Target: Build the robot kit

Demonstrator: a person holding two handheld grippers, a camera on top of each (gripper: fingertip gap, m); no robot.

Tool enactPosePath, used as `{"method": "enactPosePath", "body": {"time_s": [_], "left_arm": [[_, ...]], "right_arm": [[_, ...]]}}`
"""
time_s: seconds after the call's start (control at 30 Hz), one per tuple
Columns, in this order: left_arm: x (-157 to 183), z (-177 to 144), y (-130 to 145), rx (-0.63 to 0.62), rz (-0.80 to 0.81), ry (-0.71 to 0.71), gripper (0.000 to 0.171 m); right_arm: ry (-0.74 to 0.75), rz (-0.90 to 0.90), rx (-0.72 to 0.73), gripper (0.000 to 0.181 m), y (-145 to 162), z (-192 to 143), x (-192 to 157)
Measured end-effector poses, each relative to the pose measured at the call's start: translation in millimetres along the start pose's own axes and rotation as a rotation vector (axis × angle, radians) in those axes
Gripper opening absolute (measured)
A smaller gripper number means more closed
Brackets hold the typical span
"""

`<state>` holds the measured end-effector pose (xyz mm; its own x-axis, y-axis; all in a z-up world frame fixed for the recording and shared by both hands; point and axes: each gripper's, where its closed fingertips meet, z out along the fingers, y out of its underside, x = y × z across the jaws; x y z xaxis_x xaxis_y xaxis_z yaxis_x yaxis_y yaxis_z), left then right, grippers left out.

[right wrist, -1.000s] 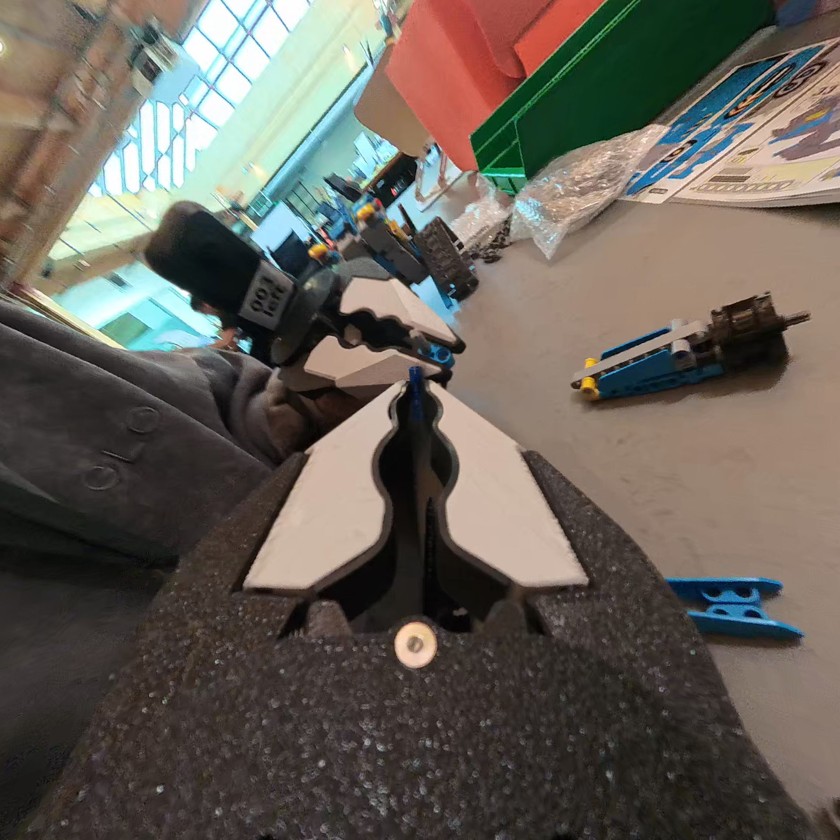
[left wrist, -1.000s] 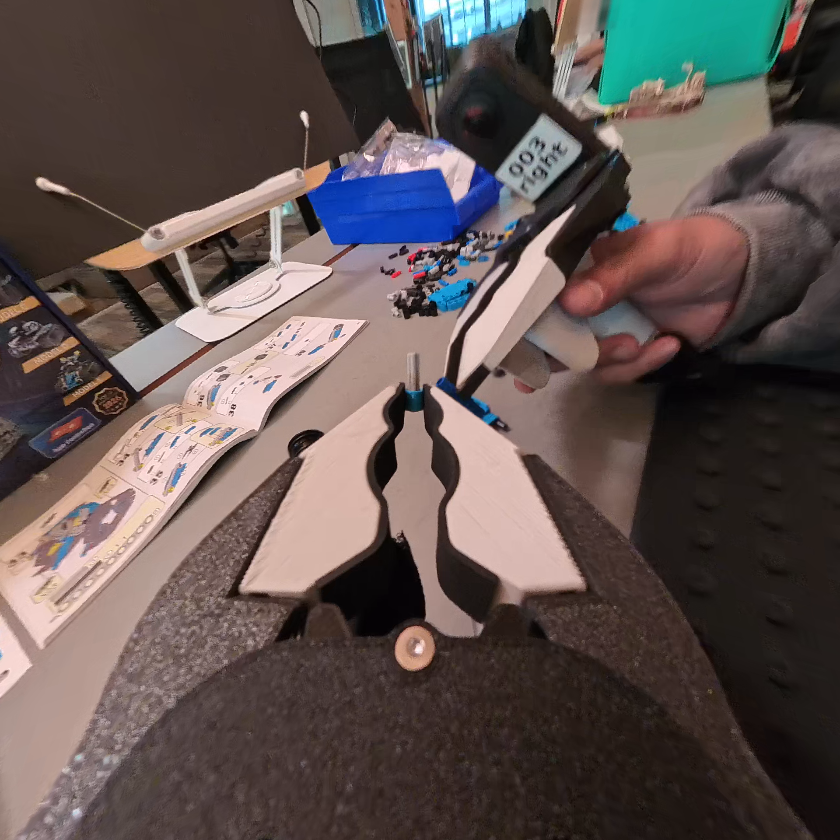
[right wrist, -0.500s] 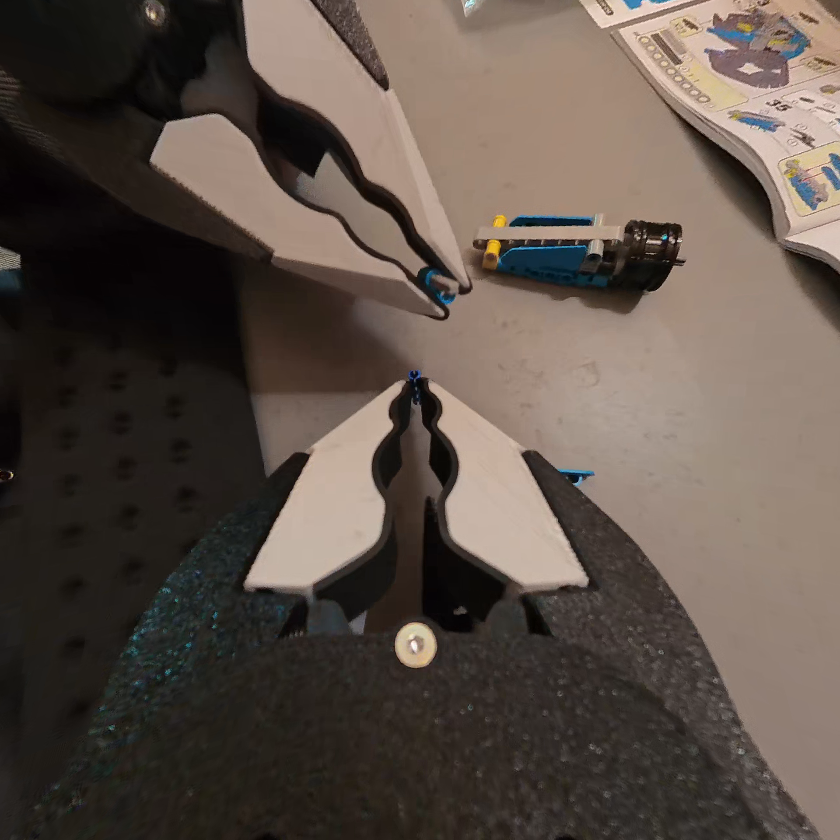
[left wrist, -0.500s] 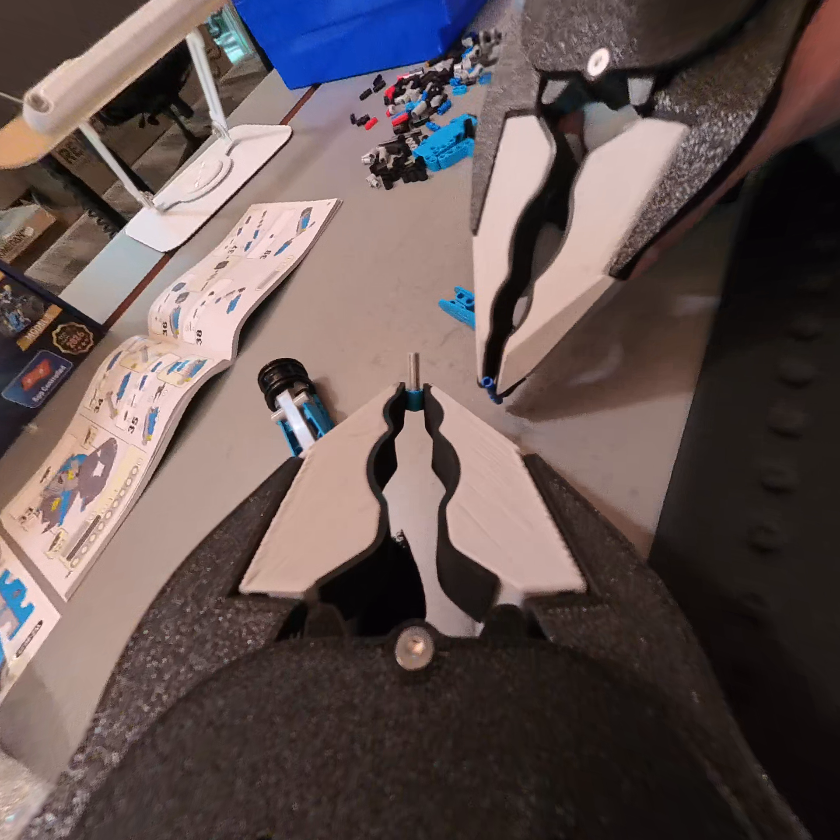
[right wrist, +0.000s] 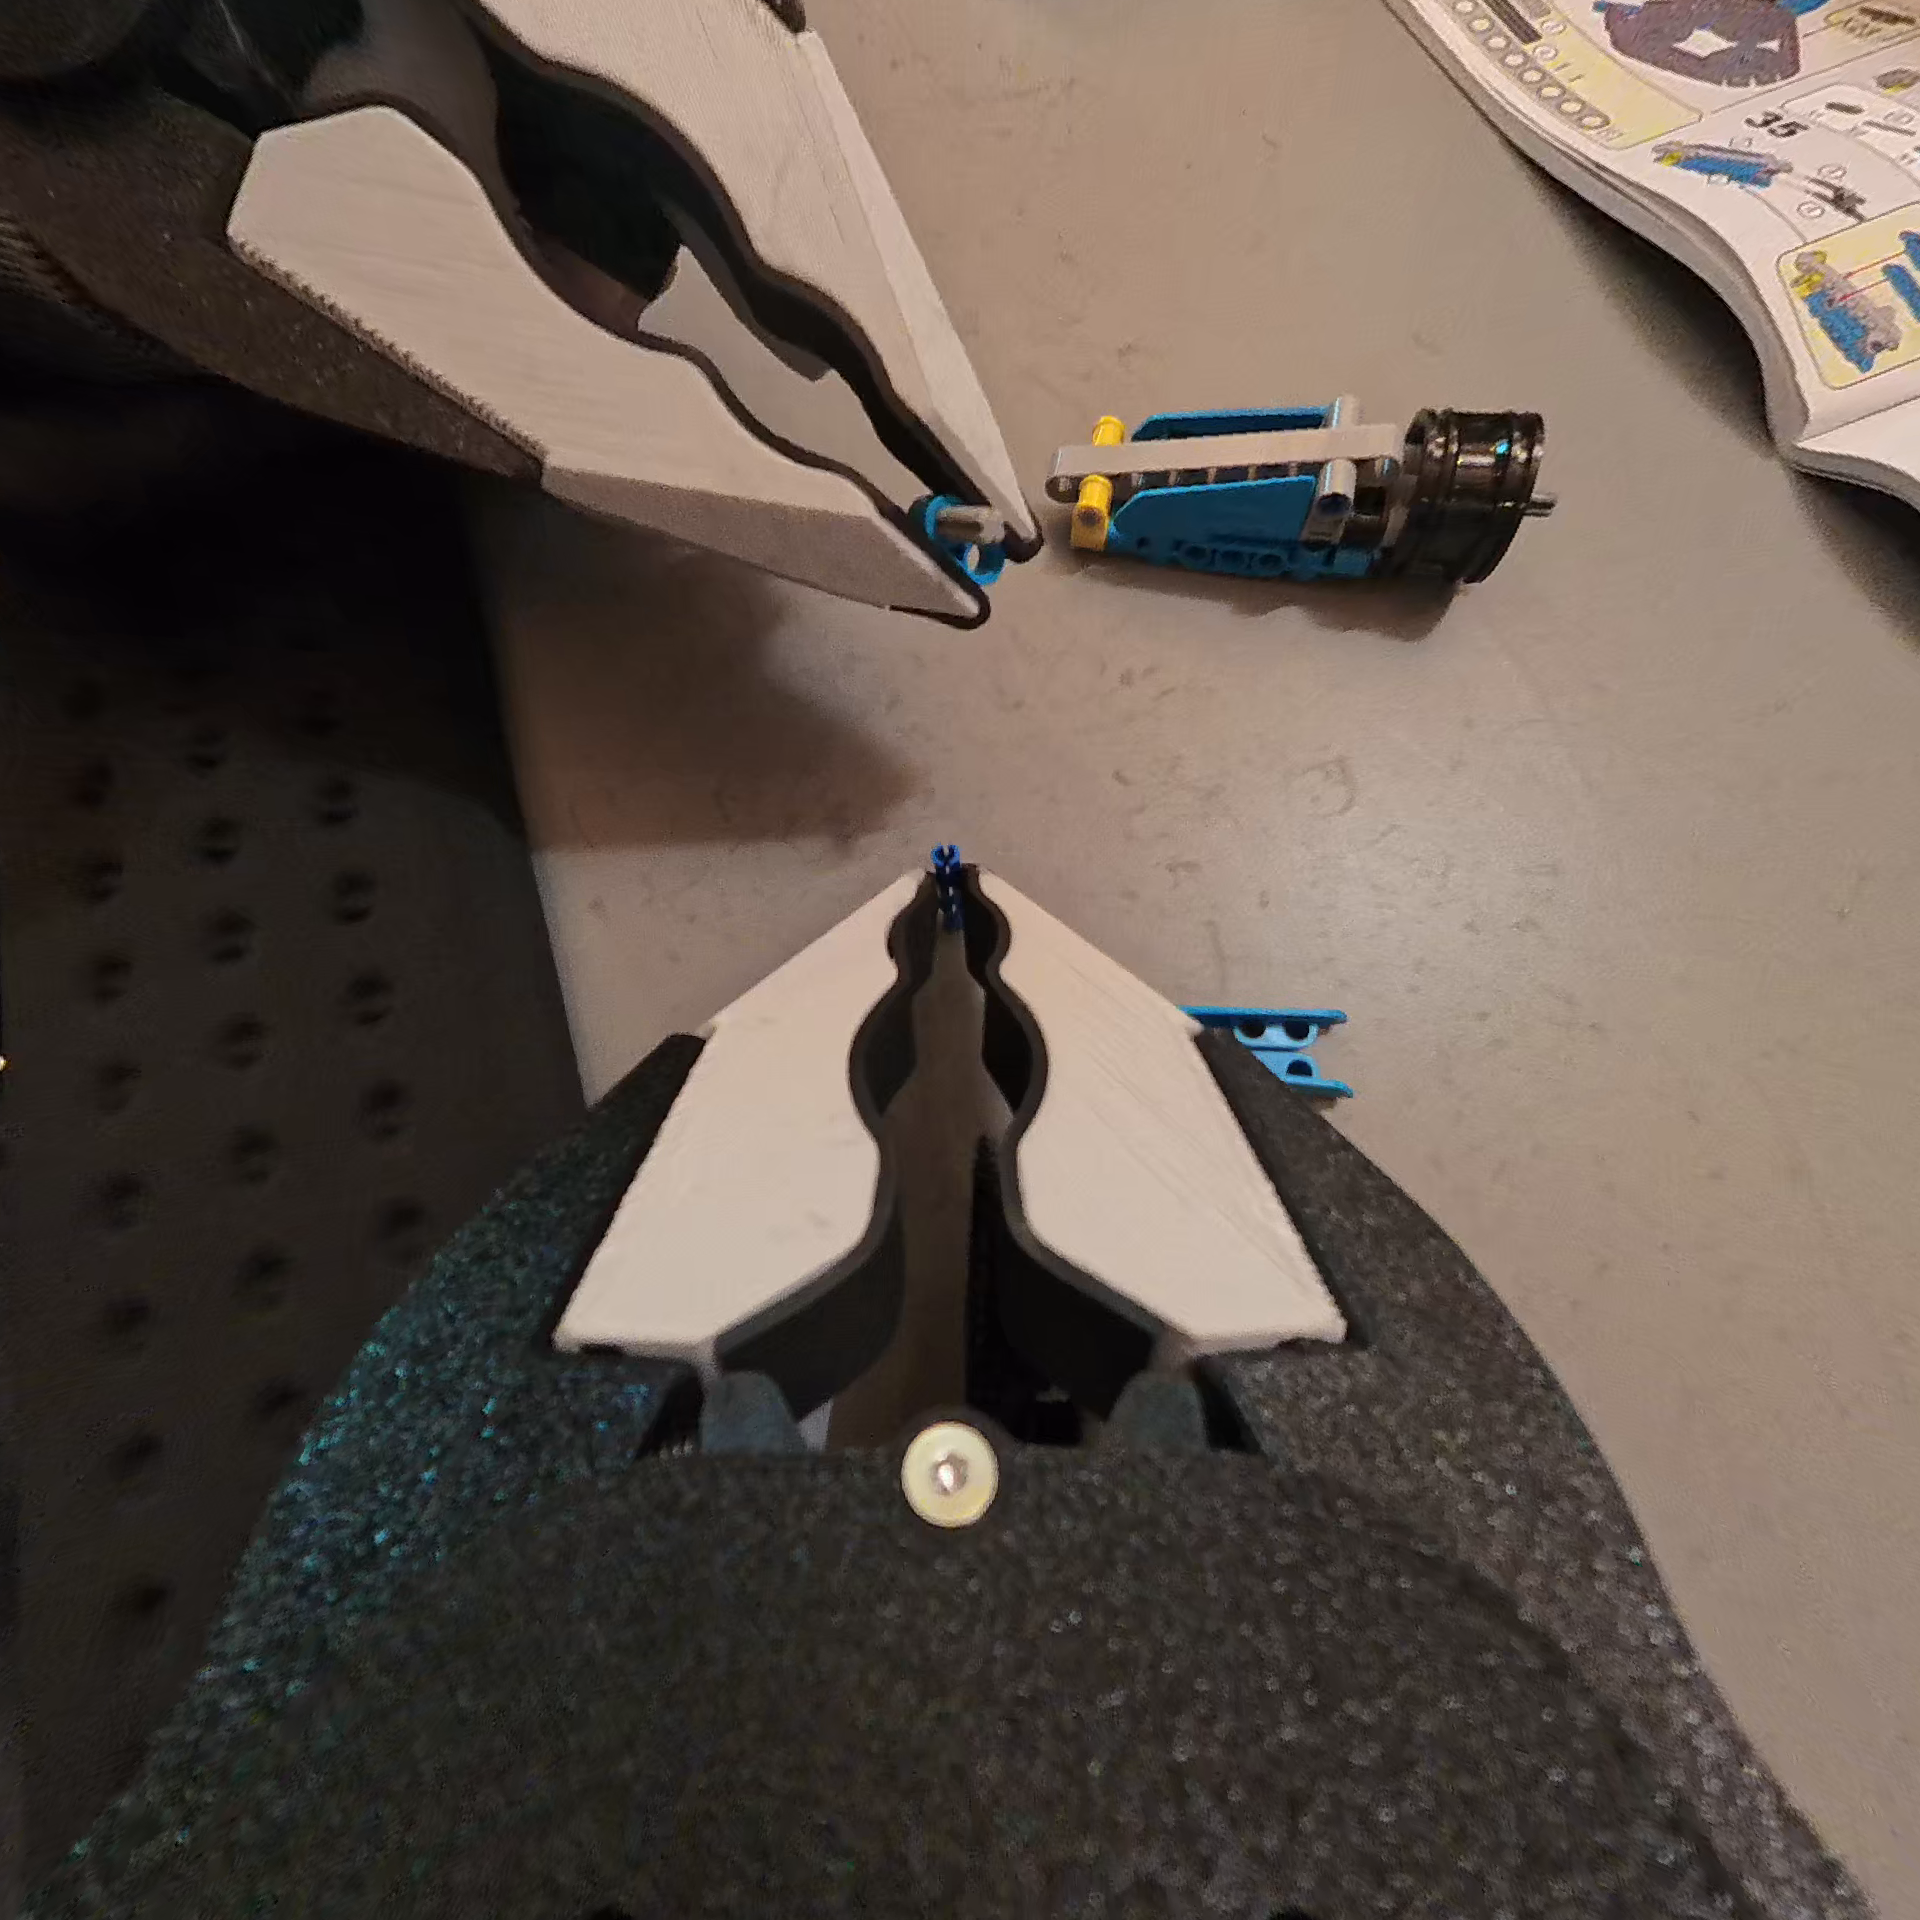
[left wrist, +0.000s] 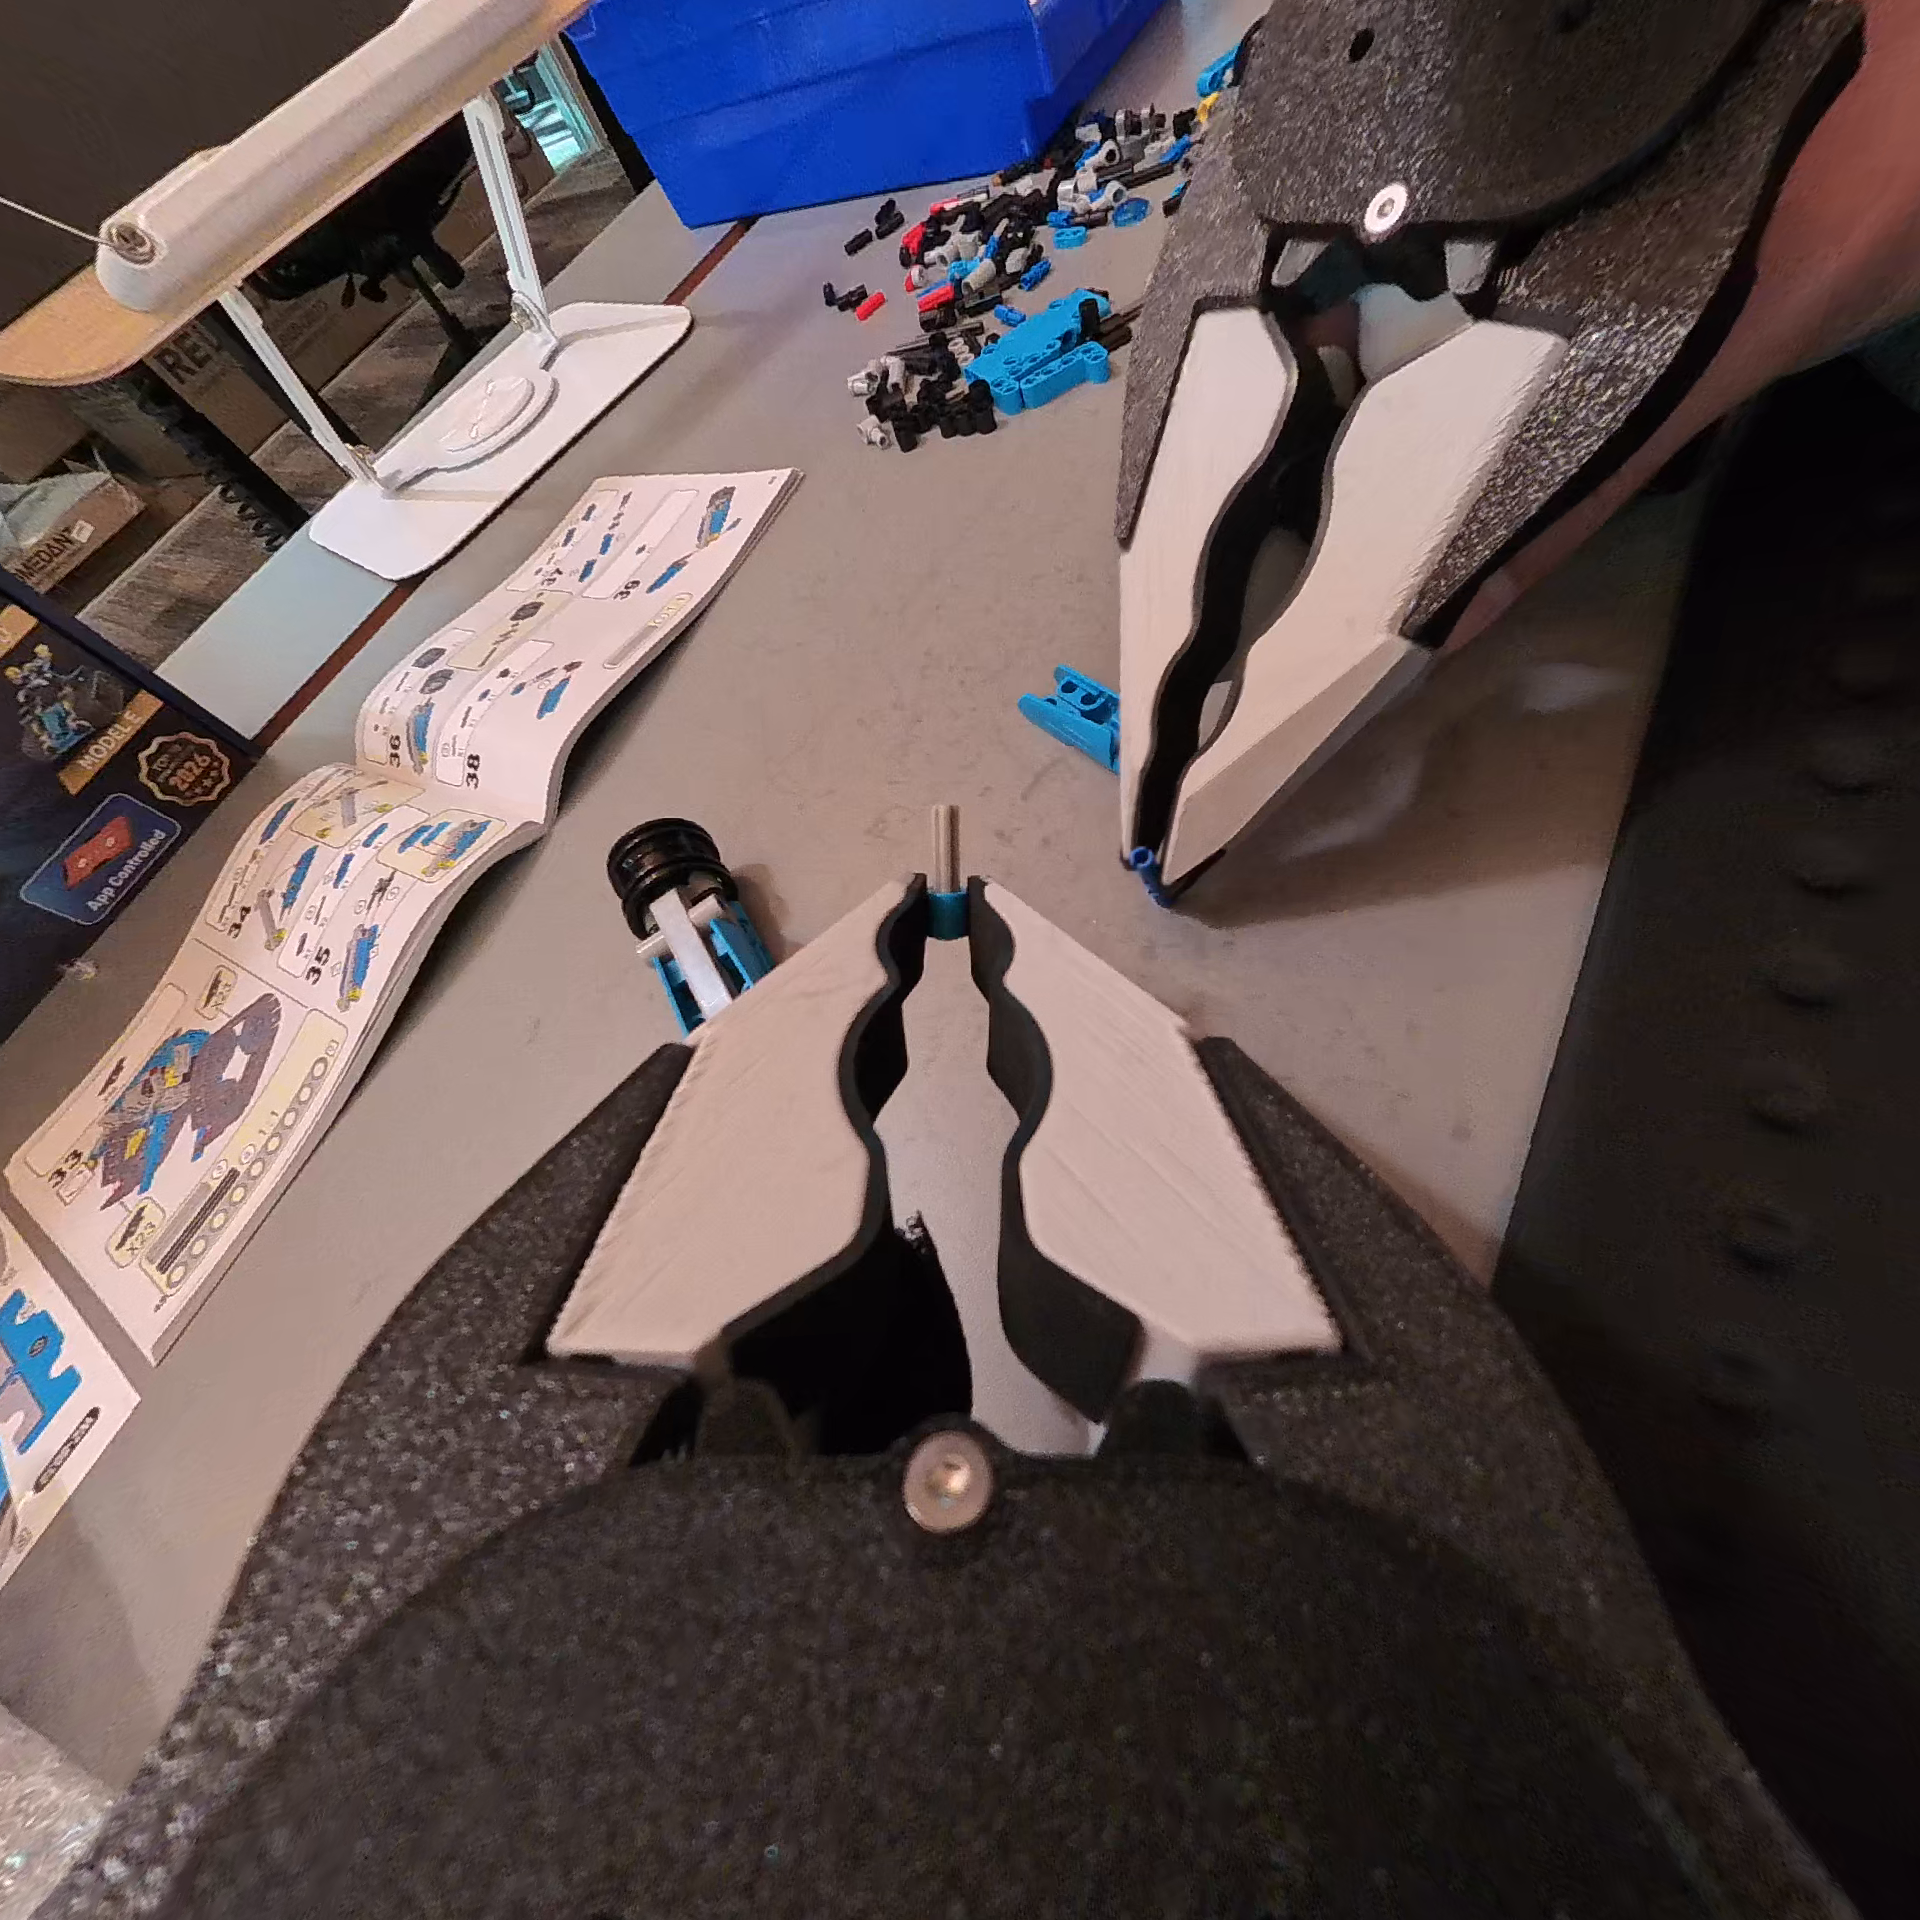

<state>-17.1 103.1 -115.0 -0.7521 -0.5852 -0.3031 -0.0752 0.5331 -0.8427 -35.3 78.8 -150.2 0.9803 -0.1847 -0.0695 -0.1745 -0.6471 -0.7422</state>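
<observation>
two handheld grippers hover above a grey table point(left wrist: 852, 644), tips close together but apart. the left gripper point(left wrist: 943, 902) is clenched on a small blue connector with a grey axle point(left wrist: 942, 831) poking out past its tips. the right gripper point(right wrist: 951, 891) is clenched on a tiny dark blue pin point(right wrist: 945, 862). just beside the left gripper lies a blue and grey assembly with a black wheel hub point(right wrist: 1299, 488); a loose blue bracket point(right wrist: 1273, 1044) lies just beside the right gripper. likely risk: both pieces are pinched only at the very tips, so a slight misalignment could twist one loose onto the table.
</observation>
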Motion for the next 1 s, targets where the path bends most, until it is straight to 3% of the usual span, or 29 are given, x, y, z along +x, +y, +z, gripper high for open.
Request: {"method": "enactPosePath", "body": {"time_s": [1.0], "left_arm": [[-0.6, -0.3, 0.6, -0.002, 0.001, -0.003, 0.007]], "right_arm": [[0.005, 0.015, -0.032, 0.005, 8.3, 1.0, 3.3]]}}
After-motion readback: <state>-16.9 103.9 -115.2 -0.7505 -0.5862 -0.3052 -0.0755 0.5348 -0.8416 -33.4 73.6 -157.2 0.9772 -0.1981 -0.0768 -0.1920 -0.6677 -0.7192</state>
